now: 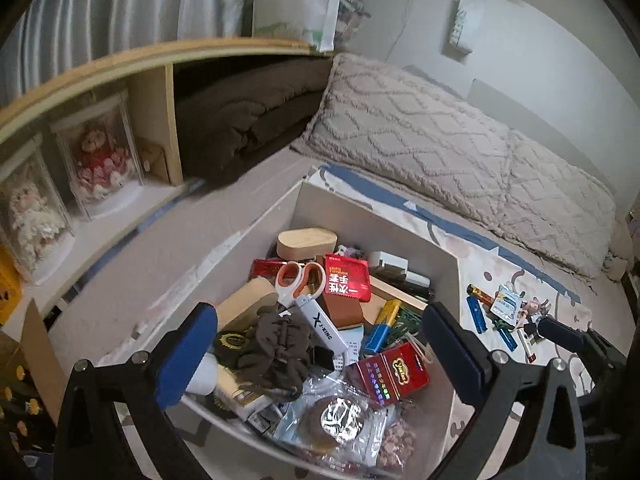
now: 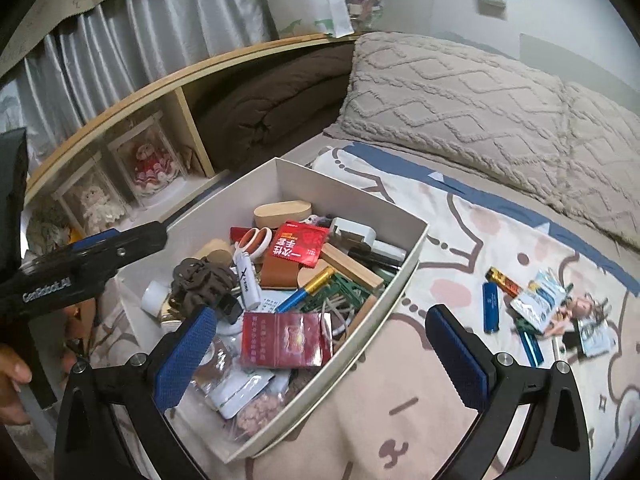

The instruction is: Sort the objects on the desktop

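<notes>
A white box (image 1: 408, 240) crammed with odds and ends sat on a patterned blanket (image 2: 460, 240) spread over the bed. In the left wrist view the left gripper (image 1: 320, 352) stood wide with nothing between its blue pads, hanging over the near end of the box; directly between and beyond its fingers lay a brown hair claw (image 1: 276, 344), a white lighter (image 1: 320, 320), orange-handled scissors (image 1: 298, 280) and a red cigarette pack (image 1: 390, 372). Further up the frame were a red sachet (image 1: 347, 278) and an oval wooden case (image 1: 306, 242) against the far wall of the box.

In the right wrist view the right gripper (image 2: 320, 356) was likewise wide and empty. Its left finger hung over the box's near corner, its right finger over bare blanket, and the red cigarette pack lay just above the gap. To the right of the frame, well apart from the box, a small heap lay on the blanket: a blue lighter (image 2: 490, 306), a foil packet (image 2: 538, 300) and a few other small pieces I could not make out.
</notes>
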Tool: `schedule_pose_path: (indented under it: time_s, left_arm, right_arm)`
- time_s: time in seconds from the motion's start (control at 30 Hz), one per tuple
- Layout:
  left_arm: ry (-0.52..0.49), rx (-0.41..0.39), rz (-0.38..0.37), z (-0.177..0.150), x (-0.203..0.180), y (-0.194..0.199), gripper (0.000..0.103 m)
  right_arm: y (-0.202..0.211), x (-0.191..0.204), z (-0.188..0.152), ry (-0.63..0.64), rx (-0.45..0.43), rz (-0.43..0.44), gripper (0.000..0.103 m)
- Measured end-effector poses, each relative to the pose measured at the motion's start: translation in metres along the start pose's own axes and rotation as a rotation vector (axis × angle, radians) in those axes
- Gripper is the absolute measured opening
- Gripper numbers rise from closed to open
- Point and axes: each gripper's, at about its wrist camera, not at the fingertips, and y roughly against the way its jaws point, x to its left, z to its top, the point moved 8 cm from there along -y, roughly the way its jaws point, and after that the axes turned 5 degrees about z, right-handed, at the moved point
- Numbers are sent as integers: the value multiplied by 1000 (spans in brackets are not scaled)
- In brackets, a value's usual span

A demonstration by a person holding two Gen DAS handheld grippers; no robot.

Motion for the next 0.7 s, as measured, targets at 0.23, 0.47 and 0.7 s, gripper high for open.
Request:
schedule_pose_path:
  time_s: [0.23, 0.47, 0.7]
  left_arm:
    - [-15, -58, 7, -6, 1, 41, 103]
    - [-62, -101, -6, -24, -7, 74, 103]
    - [-66, -133, -6, -41, -10, 105, 103]
  right_arm:
    - [36, 6, -6, 1, -54, -19, 103]
    - [68, 13, -21, 21, -100, -35, 103]
    - [100, 20, -39, 43, -131, -53, 103]
